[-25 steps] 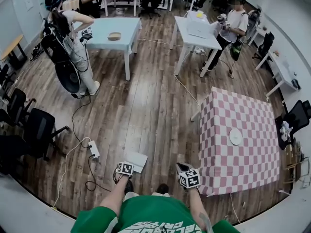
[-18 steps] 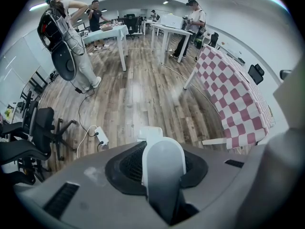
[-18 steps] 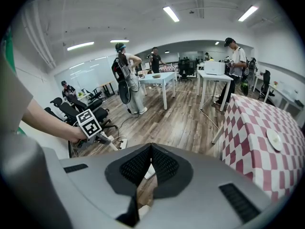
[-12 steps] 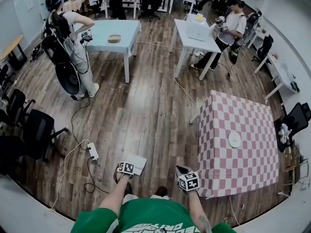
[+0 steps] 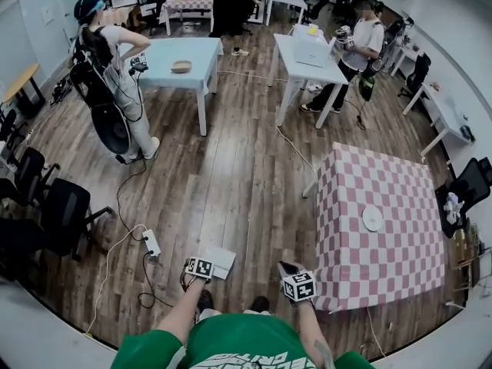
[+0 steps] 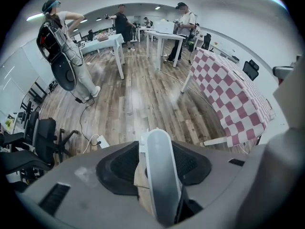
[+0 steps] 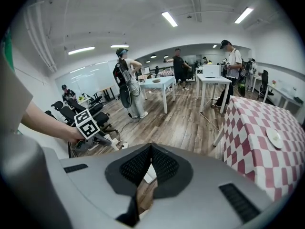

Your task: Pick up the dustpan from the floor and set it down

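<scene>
Dustpan on floor, left of table

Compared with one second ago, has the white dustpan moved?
No. The dustpan stays at the same spot, just right of the power strip in the head view.

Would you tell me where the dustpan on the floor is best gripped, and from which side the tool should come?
Grip the dustpan by its handle, coming down from above. The pan lies low and wide on the floor, too broad for the jaws, while the handle is a narrow rounded bar. The left tool has just been opening its jaws with the handle between them.
</scene>
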The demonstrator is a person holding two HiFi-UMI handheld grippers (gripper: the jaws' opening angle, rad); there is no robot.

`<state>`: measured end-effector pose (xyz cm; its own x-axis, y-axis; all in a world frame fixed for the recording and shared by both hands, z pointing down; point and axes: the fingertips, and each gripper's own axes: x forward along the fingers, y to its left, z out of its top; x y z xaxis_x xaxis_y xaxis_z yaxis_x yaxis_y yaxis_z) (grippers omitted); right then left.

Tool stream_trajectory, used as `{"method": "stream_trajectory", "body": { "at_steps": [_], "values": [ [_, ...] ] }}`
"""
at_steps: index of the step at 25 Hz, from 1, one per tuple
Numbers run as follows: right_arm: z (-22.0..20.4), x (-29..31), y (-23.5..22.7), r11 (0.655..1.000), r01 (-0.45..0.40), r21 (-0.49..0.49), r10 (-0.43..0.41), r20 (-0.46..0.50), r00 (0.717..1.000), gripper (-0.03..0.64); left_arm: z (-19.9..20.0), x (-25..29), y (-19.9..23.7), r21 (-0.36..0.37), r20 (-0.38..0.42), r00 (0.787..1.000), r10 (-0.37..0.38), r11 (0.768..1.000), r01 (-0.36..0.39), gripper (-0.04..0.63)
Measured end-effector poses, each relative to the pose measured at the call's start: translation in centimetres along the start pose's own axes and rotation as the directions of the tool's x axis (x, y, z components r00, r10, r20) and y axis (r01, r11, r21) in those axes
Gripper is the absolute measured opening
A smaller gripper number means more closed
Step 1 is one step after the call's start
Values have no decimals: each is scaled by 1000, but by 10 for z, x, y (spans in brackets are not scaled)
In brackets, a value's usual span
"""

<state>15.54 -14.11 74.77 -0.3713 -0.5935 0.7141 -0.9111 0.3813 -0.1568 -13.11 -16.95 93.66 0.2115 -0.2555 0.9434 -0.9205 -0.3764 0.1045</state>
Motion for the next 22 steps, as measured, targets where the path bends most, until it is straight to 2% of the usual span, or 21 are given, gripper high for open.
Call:
{"method": "stream_trajectory", "body": {
  "at_steps": [9, 12, 14, 18, 22],
  "values": [
    [1, -6, 8, 1000, -10, 8, 10, 40, 999, 8, 16, -51, 2, -6, 133, 991, 0, 1000, 1, 184],
    [4, -8, 7, 1000, -10, 15, 9, 54, 999, 8, 20, -73, 6, -1, 181, 983, 25, 1000, -25, 184],
    [6, -9, 9, 1000, -11, 14, 10, 62, 998, 8, 28, -86, 9, 6, 237, 971, 33, 999, -36, 184],
    [9, -11, 11, 1000, -15, 7, 15, 76, 997, 8, 42, -112, -3, -16, 307, 952, 2, 1000, 3, 184],
    [13, -13, 10, 1000, -14, 2, 14, 90, 996, 8, 66, -143, -8, -31, 419, 908, 22, 999, -10, 184]
  ]
}}
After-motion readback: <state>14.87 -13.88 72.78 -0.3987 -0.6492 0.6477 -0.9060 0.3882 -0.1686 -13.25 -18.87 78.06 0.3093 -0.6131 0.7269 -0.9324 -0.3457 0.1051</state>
